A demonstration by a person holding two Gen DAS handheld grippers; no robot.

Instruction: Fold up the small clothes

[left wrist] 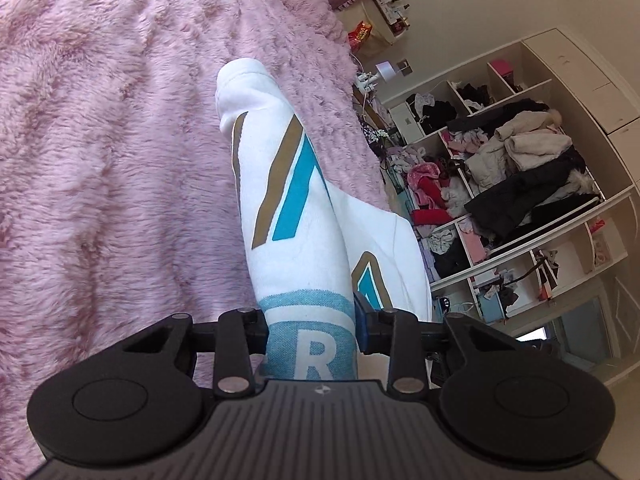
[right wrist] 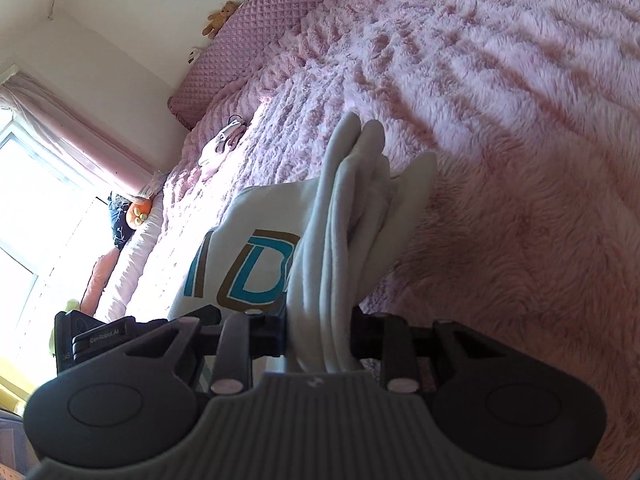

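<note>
A white garment [left wrist: 288,184] with teal and gold lettering hangs above the pink fluffy bedspread [left wrist: 120,140]. My left gripper [left wrist: 310,328] is shut on a bunched edge of it, the cloth running up and away between the fingers. My right gripper [right wrist: 320,332] is shut on several gathered white folds of the same garment [right wrist: 344,208]; its printed front [right wrist: 248,272] hangs to the left. The other gripper's body [right wrist: 96,340] shows at lower left in the right wrist view.
An open wardrobe [left wrist: 520,168] stuffed with clothes stands beyond the bed's right edge. Quilted pink pillows [right wrist: 256,28] lie at the head of the bed. A small pink garment [right wrist: 224,144] lies on the bedspread [right wrist: 500,140] near the window [right wrist: 32,208].
</note>
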